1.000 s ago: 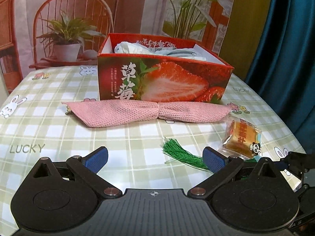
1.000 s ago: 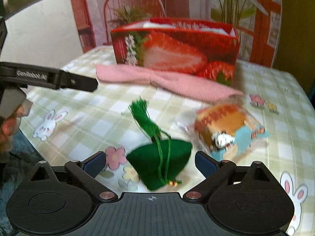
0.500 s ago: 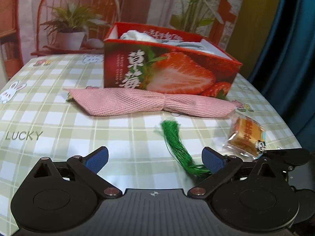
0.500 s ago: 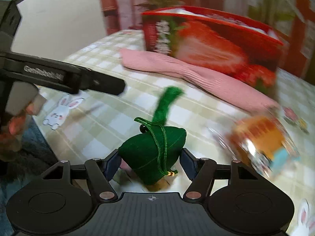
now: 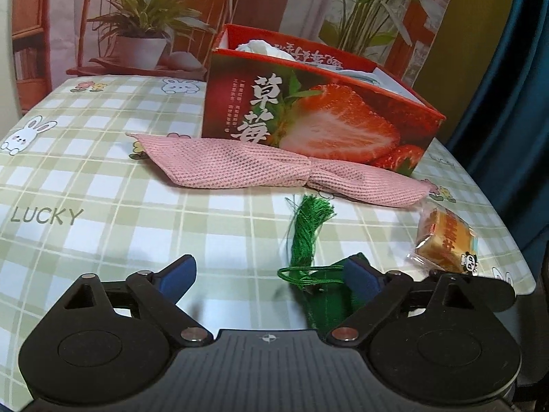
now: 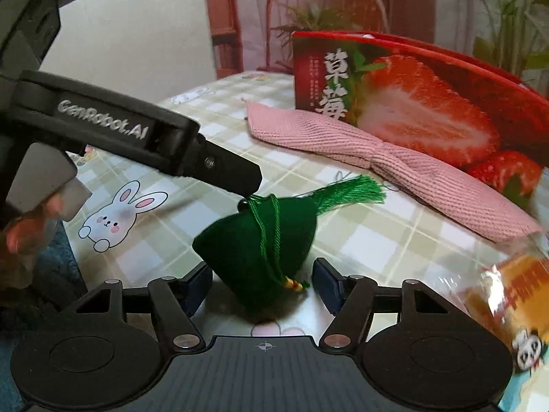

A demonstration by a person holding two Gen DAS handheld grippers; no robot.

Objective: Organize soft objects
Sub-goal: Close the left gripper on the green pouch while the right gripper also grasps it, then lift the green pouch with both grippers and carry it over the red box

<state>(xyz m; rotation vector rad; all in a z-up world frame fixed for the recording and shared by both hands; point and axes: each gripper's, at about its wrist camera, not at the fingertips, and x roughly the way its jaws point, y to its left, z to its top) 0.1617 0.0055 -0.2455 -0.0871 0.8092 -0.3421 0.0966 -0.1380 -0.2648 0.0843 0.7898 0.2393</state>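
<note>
Green zongzi-shaped sachet [image 6: 255, 240] sits on checked tablecloth [image 6: 377, 237], between pads of right gripper [image 6: 262, 283]; jaws wide, not touching. Looks light, squashy plush: pinch body mid-bulge, not cord or tassel [image 6: 350, 192]. Left gripper [image 5: 271, 274] wide, empty, beside it. Strawberry box [image 6: 429, 99] behind.

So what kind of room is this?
Probably a home dining corner, though the wall looks like a printed backdrop: a bunny-print checked tablecloth, a strawberry box and a wrapped snack.
</note>
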